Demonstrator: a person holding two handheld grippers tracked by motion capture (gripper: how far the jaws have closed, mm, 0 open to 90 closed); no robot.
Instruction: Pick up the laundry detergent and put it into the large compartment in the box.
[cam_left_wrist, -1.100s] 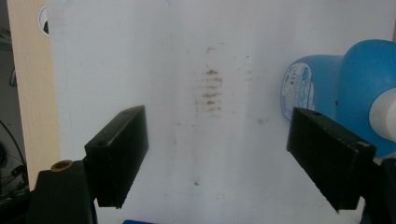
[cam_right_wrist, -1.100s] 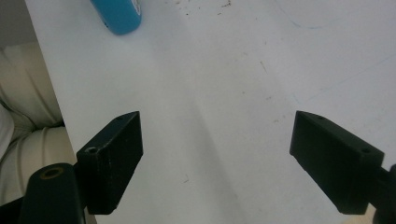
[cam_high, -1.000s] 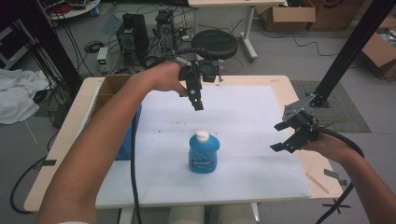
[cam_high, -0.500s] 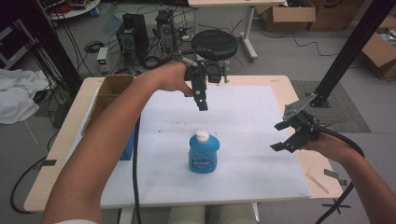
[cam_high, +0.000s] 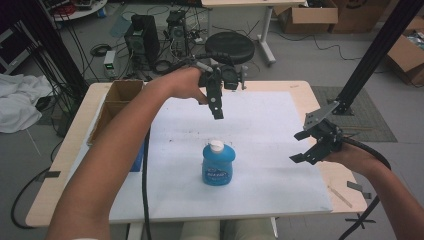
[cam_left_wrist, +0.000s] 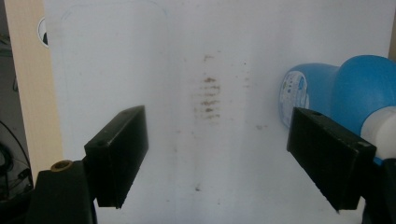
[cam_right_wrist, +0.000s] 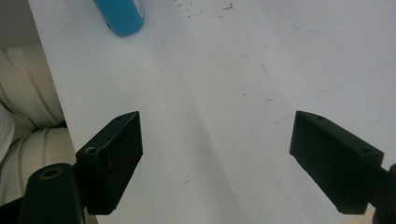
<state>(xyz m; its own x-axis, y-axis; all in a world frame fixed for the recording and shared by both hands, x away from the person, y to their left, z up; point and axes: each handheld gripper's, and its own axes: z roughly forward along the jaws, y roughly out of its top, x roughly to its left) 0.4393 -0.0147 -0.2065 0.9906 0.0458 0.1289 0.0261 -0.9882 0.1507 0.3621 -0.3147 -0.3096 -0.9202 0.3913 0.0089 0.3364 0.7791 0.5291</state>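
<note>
Bottle: a blue bottle (cam_high: 217, 165) with a white cap stands upright on the white sheet (cam_high: 260, 130), toward the near middle of the desk (cam_high: 305, 92); it also shows at the right edge of the left gripper view (cam_left_wrist: 355, 88) and as a blue corner at the top of the right gripper view (cam_right_wrist: 119, 16).

Left gripper: the left gripper (cam_high: 217, 107) hangs in the air beyond the bottle, pointing down at the sheet, well apart from the cap.

Left fingers: spread wide in the left gripper view, nothing between them but stained white sheet; the right-hand finger (cam_left_wrist: 329, 163) overlaps the bottle's cap in that view.

Right gripper: the right gripper (cam_high: 302, 146) hovers over the right side of the sheet, well apart from the bottle.

Right fingers: wide apart (cam_right_wrist: 112, 158), bare sheet between them.

Box: an open cardboard box (cam_high: 117, 102) sits at the desk's left edge.
</note>
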